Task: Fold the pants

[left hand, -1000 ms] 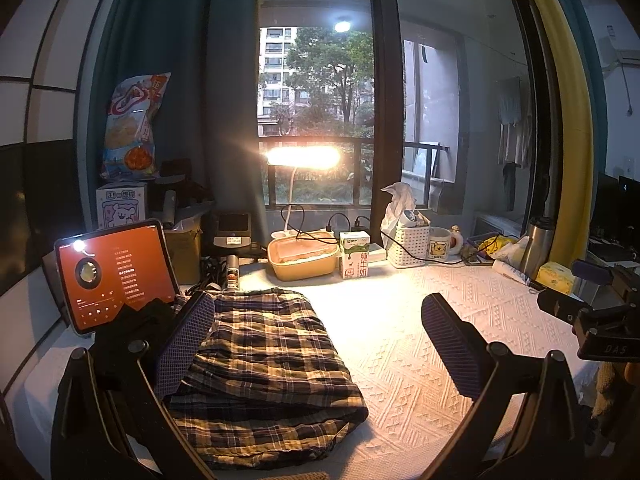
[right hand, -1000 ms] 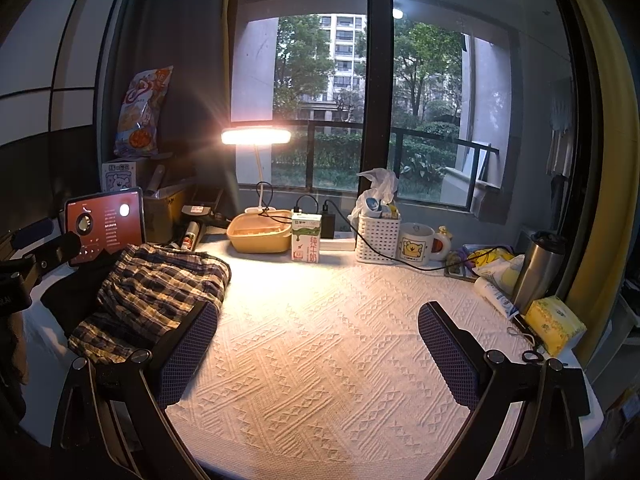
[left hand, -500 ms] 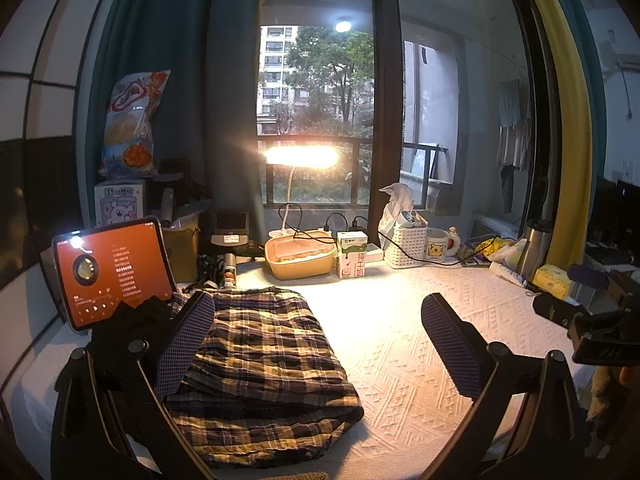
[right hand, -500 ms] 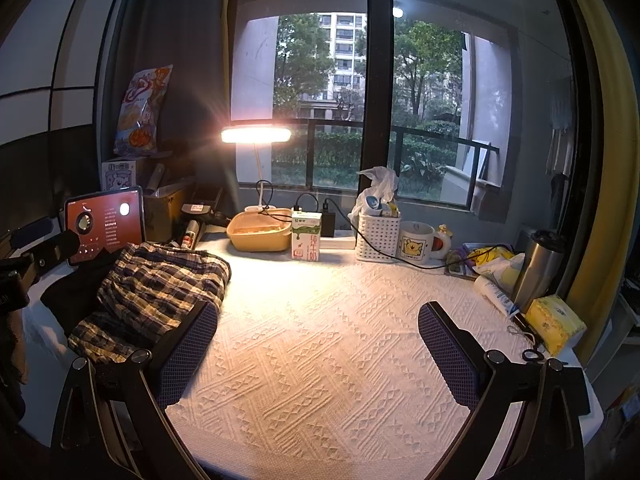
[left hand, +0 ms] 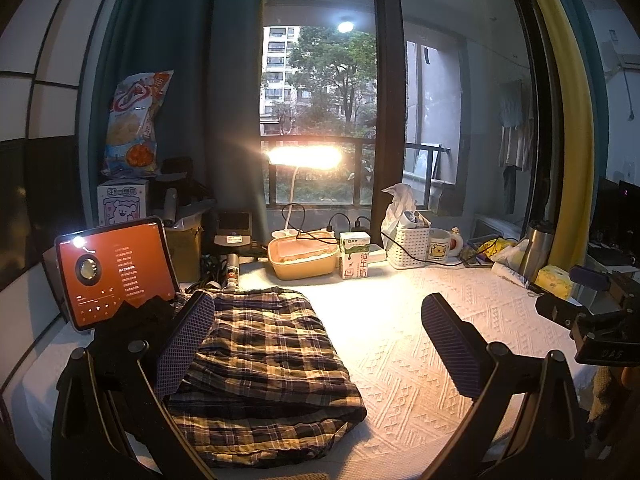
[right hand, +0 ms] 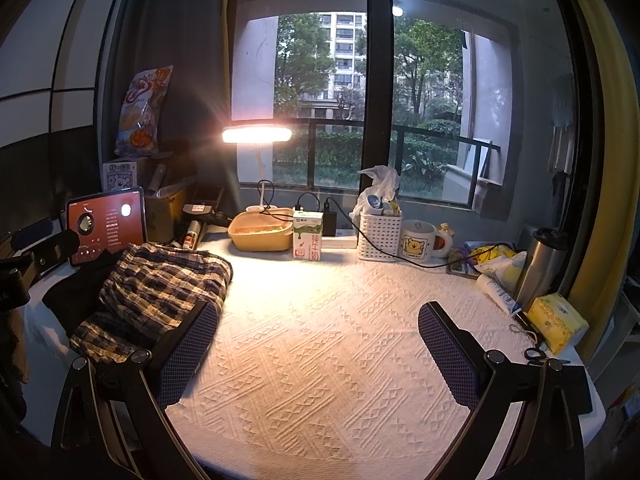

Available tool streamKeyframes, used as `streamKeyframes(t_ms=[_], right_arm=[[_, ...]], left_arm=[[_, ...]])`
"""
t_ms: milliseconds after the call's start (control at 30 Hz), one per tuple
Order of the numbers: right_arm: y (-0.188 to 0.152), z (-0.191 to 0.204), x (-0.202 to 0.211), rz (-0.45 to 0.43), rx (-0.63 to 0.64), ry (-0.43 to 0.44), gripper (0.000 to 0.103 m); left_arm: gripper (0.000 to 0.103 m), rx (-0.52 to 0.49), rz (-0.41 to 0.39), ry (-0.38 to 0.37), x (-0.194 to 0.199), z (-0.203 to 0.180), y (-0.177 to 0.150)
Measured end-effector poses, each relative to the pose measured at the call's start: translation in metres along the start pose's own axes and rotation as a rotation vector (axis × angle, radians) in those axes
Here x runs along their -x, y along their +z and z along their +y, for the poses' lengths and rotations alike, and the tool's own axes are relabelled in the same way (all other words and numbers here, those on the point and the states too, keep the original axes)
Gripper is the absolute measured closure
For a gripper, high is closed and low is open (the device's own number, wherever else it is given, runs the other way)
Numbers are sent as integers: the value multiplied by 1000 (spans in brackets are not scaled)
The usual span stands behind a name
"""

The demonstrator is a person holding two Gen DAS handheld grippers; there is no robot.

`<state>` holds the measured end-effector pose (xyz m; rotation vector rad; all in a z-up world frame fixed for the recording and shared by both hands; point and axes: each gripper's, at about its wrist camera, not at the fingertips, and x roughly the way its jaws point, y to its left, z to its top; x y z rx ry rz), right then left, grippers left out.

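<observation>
A white textured cloth covers the surface [right hand: 320,340], which runs up to a window and is lit by a desk lamp [right hand: 257,135]. On its left part lie the plaid pants [left hand: 264,364], already gathered into a thick, layered bundle with a dark garment [right hand: 76,292] beside it, in front of a lit tablet [left hand: 114,270].

The bundle's long axis runs from the near edge away toward the window. In the left wrist view it sits directly ahead and slightly left of the left hand-held gripper [left hand: 316,340], whose left finger overlaps the cloth's left side; whether it touches the fabric I cannot tell. That gripper's fingers are spread wide with nothing between them. The right hand-held gripper [right hand: 320,352] is also spread wide and holds nothing; it faces bare cloth, with the pants off to its left, past its left finger.

By my reading the left hand is the nearer one, and any further fold or tidying would start from there.

Smaller things line the far edge: a yellow tub [right hand: 262,230], a milk carton [right hand: 307,236], a white basket [right hand: 378,236], a mug [right hand: 418,242].
</observation>
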<state>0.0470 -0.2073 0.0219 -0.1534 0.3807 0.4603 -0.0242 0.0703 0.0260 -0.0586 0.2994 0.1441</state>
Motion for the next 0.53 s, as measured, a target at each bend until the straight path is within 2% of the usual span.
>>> streamKeyframes(t_ms=[533], right_arm=[[1,0,1,-1,0,-3,2]], left_arm=[[1,-4,4,-6,1,-3,1]])
